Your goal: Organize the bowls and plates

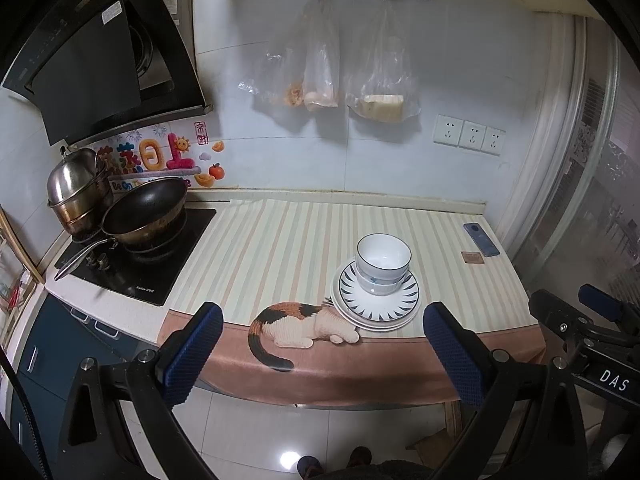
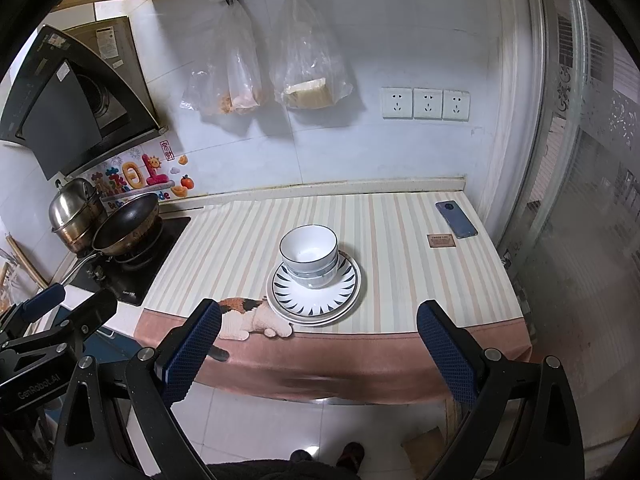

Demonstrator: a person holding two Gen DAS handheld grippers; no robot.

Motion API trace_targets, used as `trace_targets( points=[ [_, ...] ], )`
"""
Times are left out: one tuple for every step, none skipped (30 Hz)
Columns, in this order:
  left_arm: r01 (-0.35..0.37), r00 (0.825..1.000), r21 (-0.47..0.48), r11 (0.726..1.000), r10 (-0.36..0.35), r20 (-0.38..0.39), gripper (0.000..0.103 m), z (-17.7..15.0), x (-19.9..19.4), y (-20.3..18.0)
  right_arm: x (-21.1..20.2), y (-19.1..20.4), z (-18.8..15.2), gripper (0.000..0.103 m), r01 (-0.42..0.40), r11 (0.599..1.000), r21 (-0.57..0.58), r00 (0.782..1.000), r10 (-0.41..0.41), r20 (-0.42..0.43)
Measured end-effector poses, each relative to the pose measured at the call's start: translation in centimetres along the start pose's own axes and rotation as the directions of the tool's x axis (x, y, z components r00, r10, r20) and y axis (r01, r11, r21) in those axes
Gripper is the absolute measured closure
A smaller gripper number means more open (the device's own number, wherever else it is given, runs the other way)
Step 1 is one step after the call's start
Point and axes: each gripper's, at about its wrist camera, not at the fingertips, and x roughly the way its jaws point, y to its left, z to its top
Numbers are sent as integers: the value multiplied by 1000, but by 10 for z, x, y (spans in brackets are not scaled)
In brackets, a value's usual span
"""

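White bowls with a thin dark rim (image 1: 383, 261) (image 2: 309, 251) are nested together on a stack of white plates (image 1: 376, 308) (image 2: 316, 300); the top plate has dark dashes around its edge. The stack stands near the front edge of the striped counter cloth (image 1: 280, 248) (image 2: 400, 248). My left gripper (image 1: 322, 344) hovers open in front of the counter edge, short of the stack, nothing between its blue pads. My right gripper (image 2: 318, 340) is likewise open and empty, back from the edge. The right gripper (image 1: 592, 312) shows at the right of the left wrist view.
A hob (image 1: 136, 256) at the left carries a dark wok (image 1: 146, 210) and steel pots (image 1: 76, 188). A phone (image 2: 456, 219) and a small brown card (image 2: 441, 240) lie at the counter's back right. Plastic bags (image 2: 308, 68) hang on the wall. The person's feet (image 2: 352, 454) are on the tiled floor.
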Motion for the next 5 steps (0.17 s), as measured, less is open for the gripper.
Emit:
trace_targets(
  points=[
    [0,1000,-1,1000,0,0,0,0,0,0,0,0,-1,3,-2,1000,0,1000,2,0],
    [0,1000,-1,1000,0,-1,0,0,1,1,0,0,-1,3,-2,1000,0,1000,2,0],
    [-1,1000,-1,1000,1,-2,0,-1,1,1,0,0,-1,3,-2,1000,-1,1000,2,-1],
    [0,1000,-2,1000,0,-3,0,-1,1,1,0,1,-2,3,-1,1000,-1,1000,1,-1],
    [1,1000,-1,1000,-1,-4,0,-1,2,2,0,0,-2,3,-3,1000,-1,1000,3,-1]
  ],
)
